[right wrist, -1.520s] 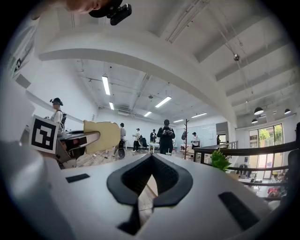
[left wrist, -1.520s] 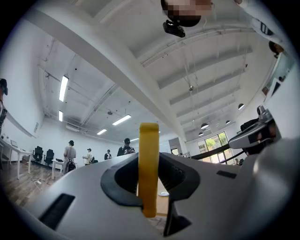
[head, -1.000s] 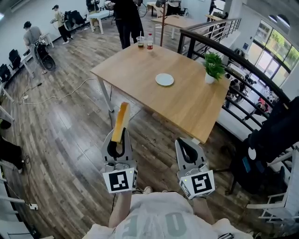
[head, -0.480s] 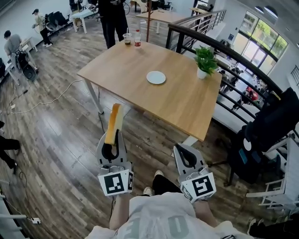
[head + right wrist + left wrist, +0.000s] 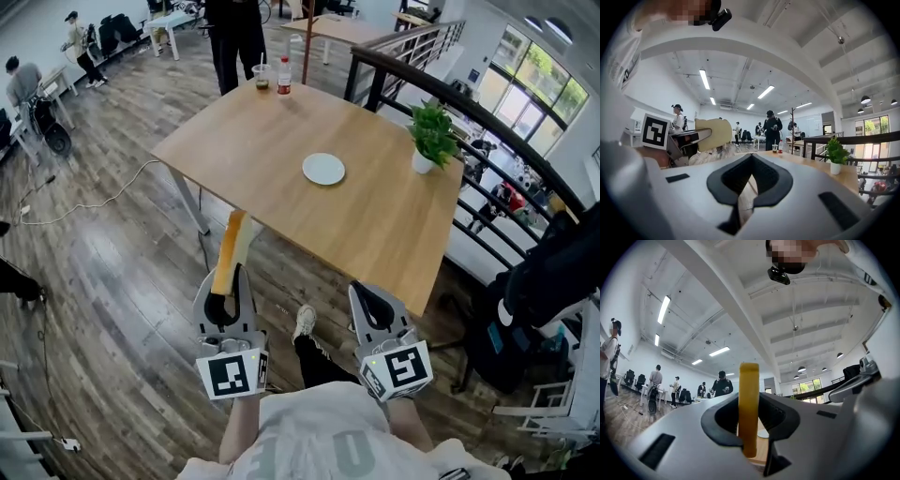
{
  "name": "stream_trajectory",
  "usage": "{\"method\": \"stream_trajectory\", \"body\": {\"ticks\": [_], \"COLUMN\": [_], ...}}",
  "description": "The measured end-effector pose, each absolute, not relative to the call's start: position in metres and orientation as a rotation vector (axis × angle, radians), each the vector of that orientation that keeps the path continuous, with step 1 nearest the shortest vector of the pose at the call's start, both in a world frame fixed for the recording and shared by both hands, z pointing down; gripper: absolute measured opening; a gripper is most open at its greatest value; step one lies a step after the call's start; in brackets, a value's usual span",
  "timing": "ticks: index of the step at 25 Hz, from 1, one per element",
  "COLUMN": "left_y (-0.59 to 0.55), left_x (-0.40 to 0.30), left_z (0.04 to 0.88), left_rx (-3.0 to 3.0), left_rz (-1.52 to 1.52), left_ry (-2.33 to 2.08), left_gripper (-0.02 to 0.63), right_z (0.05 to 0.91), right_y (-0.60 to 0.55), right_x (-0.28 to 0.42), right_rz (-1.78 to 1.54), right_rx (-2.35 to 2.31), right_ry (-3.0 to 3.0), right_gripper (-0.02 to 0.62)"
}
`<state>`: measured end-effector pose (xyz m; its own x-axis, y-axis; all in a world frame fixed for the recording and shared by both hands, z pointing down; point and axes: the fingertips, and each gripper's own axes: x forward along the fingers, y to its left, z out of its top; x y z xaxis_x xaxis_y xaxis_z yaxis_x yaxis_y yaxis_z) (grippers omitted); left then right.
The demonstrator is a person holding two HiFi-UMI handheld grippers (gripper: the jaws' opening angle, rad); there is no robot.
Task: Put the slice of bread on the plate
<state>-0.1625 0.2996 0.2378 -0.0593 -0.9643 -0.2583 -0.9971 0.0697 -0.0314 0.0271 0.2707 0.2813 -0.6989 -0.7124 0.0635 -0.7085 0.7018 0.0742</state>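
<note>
Head view | left gripper pinches bread slice on edge | right gripper closed, empty | plate on table, well ahead

Items I logged:
- Wood-plank floor, filling the left and lower frame of the head view.
- One pale wooden table, centre.
- Potted plant, at the table's right edge.
- Dark metal railing, running down the right side.
- Tall windows, upper right corner.
- Pale cable, trailing across the floor at left.
- White ceiling with strip lights, upper left of the left gripper view.
</note>
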Motion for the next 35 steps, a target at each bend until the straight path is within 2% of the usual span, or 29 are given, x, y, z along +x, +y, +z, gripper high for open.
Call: {"method": "stream_trajectory", "body": {"ticks": [11,17,22,35], "left_y": [0.102,0.003,-0.053,-0.123], "left_x": [-0.219,-0.218,-0.204,-0.154], "left_z": [0.210,0.195,0.191,0.219], "left_rx": [-1.828,-1.858,-1.945,-2.287], "left_rz": [0.135,0.113,0.083,0.064], "left_ry": [2.189,2.088,2.024,1.869], "left_gripper": [0.080,0.080,0.080,0.080], "right_z": [0.253,0.269,0.283,0.296], "right_y": [0.037,-0.044,-0.080,-0.116], "right_x": [-0.029,-0.022,0.001,0.003], "right_rz": [-0.169,-0.120,0.057,0.167], "right_rx": [1.072,1.115,1.222,1.296], "right_ry": [-2.853,-2.834,-2.815,-2.786], "right_gripper": [0.011,0.011,0.011,0.011]}}
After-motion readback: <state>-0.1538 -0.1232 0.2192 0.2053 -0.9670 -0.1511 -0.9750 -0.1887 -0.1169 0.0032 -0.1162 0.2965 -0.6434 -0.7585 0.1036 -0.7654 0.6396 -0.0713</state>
